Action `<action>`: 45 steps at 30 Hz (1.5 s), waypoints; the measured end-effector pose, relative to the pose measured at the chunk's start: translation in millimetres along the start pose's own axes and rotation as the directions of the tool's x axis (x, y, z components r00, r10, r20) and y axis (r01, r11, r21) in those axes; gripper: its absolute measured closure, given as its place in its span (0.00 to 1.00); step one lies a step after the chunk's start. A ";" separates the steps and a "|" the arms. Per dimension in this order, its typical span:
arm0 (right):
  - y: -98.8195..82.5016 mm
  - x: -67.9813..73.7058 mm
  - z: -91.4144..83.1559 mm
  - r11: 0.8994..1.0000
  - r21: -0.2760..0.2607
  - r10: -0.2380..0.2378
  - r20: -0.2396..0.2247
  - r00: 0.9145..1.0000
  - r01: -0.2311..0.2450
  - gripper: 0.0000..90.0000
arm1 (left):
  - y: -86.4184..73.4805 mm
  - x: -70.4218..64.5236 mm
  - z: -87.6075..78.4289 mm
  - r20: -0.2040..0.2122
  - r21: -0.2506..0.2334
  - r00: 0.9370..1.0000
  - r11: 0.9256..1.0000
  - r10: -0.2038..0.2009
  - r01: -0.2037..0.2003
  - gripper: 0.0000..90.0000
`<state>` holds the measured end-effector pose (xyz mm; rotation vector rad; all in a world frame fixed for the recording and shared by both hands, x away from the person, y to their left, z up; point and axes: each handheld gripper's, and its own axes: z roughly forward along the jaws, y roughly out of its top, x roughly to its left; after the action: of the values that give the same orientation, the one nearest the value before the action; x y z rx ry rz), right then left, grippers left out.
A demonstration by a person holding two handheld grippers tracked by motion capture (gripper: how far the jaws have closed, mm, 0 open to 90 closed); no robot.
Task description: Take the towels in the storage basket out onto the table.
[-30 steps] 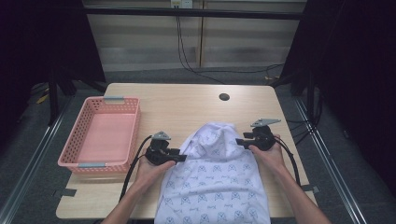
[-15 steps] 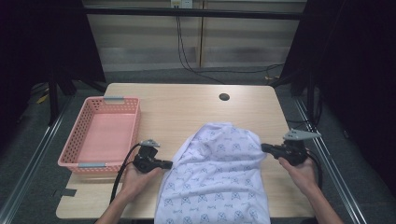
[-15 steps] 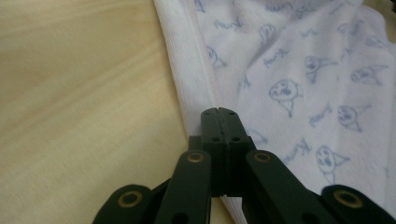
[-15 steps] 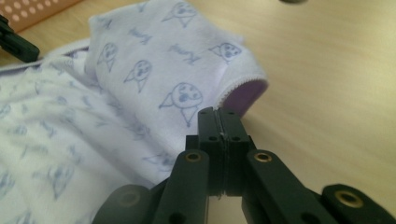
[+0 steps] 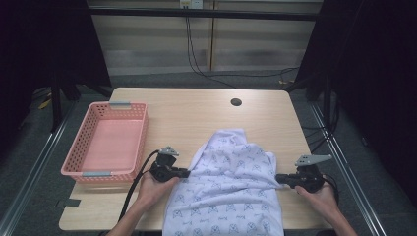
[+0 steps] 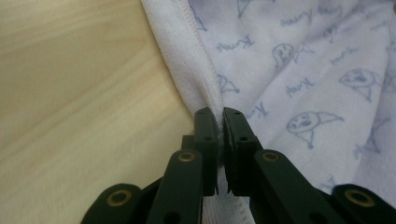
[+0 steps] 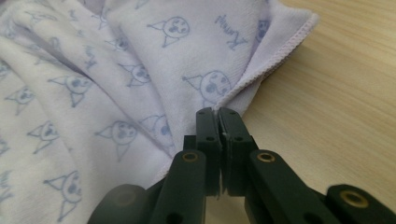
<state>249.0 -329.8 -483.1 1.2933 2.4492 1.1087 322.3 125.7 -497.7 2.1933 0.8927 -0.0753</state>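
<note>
In the high view, a white terry towel printed with small blue cartoon figures point(image 5: 231, 187) is seen spread on the near half of a light wooden table with rounded corners point(image 5: 196, 113), its near end hanging over the table's front edge. The left gripper point(image 5: 186, 172) is held at the towel's left hem and the right gripper point(image 5: 279, 179) at its right hem, each carried in a hand that enters from below; the cloth between them is drawn into a shallow ridge. A pink plastic lattice basket with grey handle clips point(image 5: 140, 132) is placed on the table's left side, well apart from the towel, and a small dark round hole point(image 5: 236, 102) is found in the tabletop near its far edge. In the left gripper view, the left gripper point(image 6: 220, 116) is shown with its black jaws pressed together on the stitched hem of the towel point(image 6: 299, 70), a fold of white cloth being pinched between the tips while bare table point(image 6: 79, 93) lies to the left. In the right gripper view, the right gripper point(image 7: 217, 114) is likewise clamped tight on the folded, stitched edge of the towel point(image 7: 116, 70), with bare table point(image 7: 336, 93) seen at the right.
</note>
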 end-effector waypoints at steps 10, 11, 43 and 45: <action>-0.1 13.7 -11.4 0.998 -0.063 -0.023 -0.028 0.999 0.021 0.75 | -65.4 -32.2 -45.9 0.137 0.047 0.989 0.997 -0.059 0.053 0.86; 4.3 13.3 -10.8 0.997 -0.078 -0.027 -0.008 1.000 0.026 0.71 | -63.5 -30.6 -47.0 0.142 0.028 0.987 0.997 -0.070 0.067 0.79; 36.5 34.0 -4.2 0.976 -0.198 -0.109 -0.090 0.990 0.090 0.92 | -39.6 -30.3 -37.2 0.087 -0.028 0.995 0.998 -0.053 0.056 0.99; 7.7 43.3 3.2 0.991 -0.078 -0.118 -0.102 0.988 0.110 0.91 | -52.4 -37.5 -45.5 0.092 -0.008 0.994 0.998 -0.057 0.058 0.99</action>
<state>228.9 -292.1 -471.9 1.0848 2.4972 1.2542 251.8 159.2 -486.2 2.1364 0.9032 -0.1969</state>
